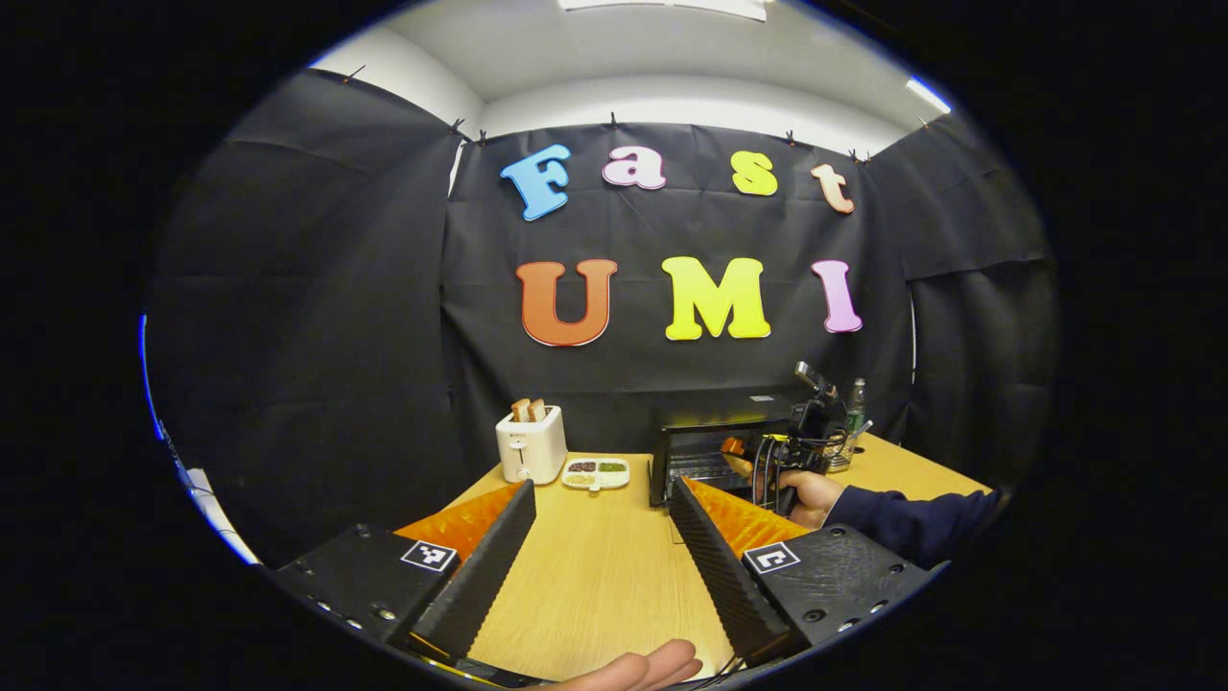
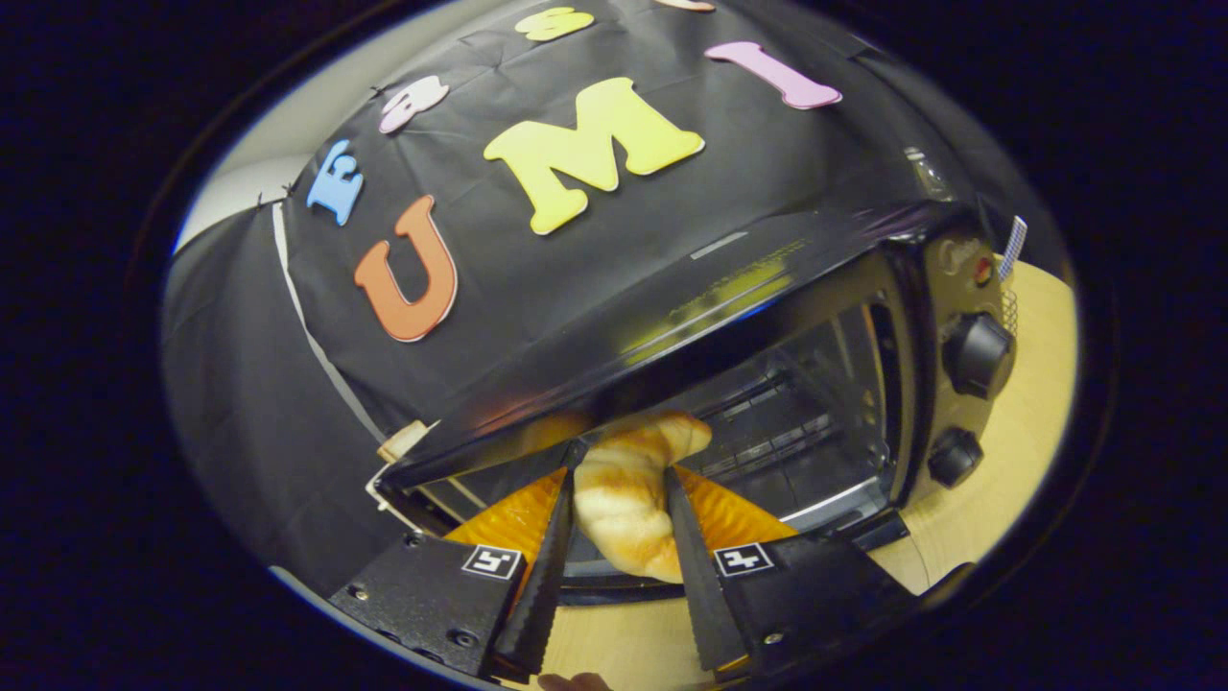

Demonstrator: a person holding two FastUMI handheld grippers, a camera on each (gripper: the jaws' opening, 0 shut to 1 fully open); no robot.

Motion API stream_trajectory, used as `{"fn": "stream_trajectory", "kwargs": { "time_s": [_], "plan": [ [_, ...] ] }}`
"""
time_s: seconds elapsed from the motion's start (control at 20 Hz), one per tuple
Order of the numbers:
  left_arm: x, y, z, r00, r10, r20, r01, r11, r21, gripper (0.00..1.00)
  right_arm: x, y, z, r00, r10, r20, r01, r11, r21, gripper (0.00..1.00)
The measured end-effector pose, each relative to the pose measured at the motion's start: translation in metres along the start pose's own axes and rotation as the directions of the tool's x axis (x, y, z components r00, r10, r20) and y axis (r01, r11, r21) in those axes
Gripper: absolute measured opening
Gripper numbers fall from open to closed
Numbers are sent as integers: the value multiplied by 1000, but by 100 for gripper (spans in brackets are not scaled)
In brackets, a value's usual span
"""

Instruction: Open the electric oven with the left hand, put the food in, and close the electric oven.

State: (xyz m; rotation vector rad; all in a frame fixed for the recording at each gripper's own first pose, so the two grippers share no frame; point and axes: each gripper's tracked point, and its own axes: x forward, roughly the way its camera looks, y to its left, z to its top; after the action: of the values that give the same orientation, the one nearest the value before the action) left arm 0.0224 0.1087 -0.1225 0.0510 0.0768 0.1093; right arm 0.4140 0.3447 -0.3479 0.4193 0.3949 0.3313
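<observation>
The black electric oven (image 1: 715, 415) stands at the back right of the wooden table with its front open and a wire rack inside. In the left gripper view my left gripper (image 1: 600, 489) hovers open over the table, well short of the oven, with nothing between its fingers. Farther off, a hand (image 1: 815, 491) holds the right gripper (image 1: 808, 429) at the oven's mouth. In the right gripper view my right gripper (image 2: 622, 465) is shut on a golden croissant (image 2: 624, 504), whose tip reaches into the opening of the oven (image 2: 729, 278). Its view is tilted.
A white toaster (image 1: 531, 446) with two bread slices stands at the back left, and a small divided dish (image 1: 596, 473) lies beside it. A bottle (image 1: 857, 401) stands behind the oven. Two knobs (image 2: 979, 353) sit on the oven's right panel. Bare tabletop (image 1: 604, 566) lies before me.
</observation>
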Motion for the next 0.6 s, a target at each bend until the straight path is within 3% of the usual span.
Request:
{"fn": "stream_trajectory", "kwargs": {
  "time_s": [0.2,0.35,0.5,0.55,0.6],
  "plan": [
    [1,0,-8,1000,11,-19,-11,1000,22,93,17,1,3,999,-29,44,31,999,-38,61],
    [2,0,-10,1000,9,-24,-8,1000,15,95,11,-7,0,996,-75,38,77,995,-61,75],
    [1,-3,-7,1000,2,-21,-2,1000,11,96,-10,-10,-9,998,-64,-25,63,997,-36,96],
    [1,-7,-8,1000,-3,-20,3,1000,9,96,-19,-11,-8,998,-60,-32,59,998,-36,92],
    [1,-9,-6,1000,-10,-21,10,1000,7,95,-30,-13,-7,998,-59,-38,57,997,-47,96]
  ]
}}
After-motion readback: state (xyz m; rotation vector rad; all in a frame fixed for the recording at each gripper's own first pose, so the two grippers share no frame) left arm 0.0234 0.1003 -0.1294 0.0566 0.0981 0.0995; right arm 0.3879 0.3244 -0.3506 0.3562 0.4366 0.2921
